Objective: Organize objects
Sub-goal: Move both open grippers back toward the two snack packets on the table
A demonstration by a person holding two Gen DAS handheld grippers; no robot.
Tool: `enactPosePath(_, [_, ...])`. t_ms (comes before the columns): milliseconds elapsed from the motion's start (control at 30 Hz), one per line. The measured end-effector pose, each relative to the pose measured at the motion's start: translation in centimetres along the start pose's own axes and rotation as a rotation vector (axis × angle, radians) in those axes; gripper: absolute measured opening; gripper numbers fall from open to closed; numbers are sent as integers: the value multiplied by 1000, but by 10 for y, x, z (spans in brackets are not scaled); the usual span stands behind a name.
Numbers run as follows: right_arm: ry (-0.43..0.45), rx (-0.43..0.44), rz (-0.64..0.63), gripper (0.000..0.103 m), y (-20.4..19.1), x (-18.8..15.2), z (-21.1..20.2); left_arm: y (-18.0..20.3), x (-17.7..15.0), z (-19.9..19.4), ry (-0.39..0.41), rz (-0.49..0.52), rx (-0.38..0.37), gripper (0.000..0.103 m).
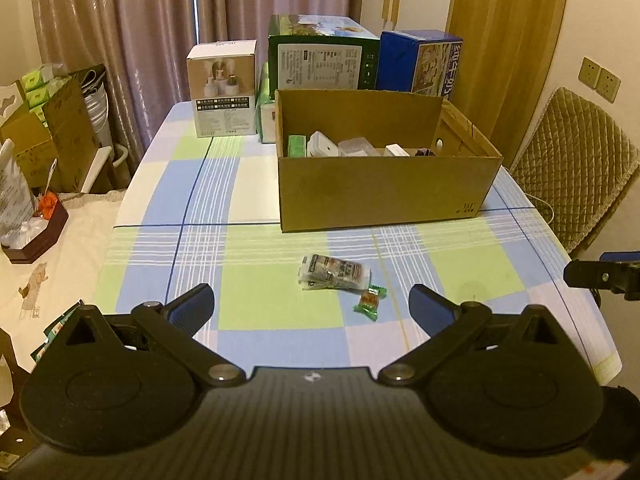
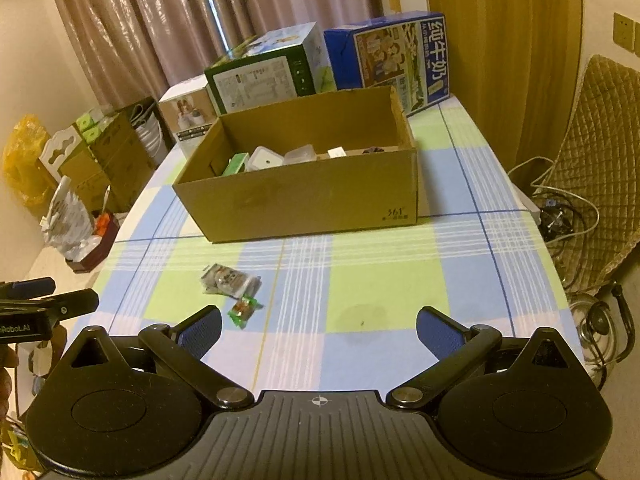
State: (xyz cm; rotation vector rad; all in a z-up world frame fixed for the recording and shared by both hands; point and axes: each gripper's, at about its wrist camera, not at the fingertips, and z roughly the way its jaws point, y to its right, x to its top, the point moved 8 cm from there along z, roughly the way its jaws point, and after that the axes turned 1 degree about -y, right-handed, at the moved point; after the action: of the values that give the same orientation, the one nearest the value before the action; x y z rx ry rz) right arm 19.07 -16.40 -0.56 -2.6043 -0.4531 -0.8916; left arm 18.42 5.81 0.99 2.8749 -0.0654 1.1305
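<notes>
Left wrist view: our left gripper (image 1: 311, 310) has jaws spread wide, nothing between them, hovering above the checked tablecloth (image 1: 256, 312). Right gripper (image 2: 319, 328) likewise wide and empty. Just ahead of the left jaws lie a clear snack packet (image 1: 333, 273) and a small green candy (image 1: 370, 302), close together, maybe touching, near side of the cardboard box (image 1: 380, 190), which already holds several bits. Risks as we judge them: packet is flat & slippery, so pads may skid over it or pinch the cloth too; candy is so near we could nudge or drag it w/ the packet; both grippers going in may clash
</notes>
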Motion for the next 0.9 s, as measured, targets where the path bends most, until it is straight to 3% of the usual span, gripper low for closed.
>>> enactPosePath(900, [-21, 4, -18, 101, -5, -9, 15, -1, -14, 8, -17, 20, 15, 102])
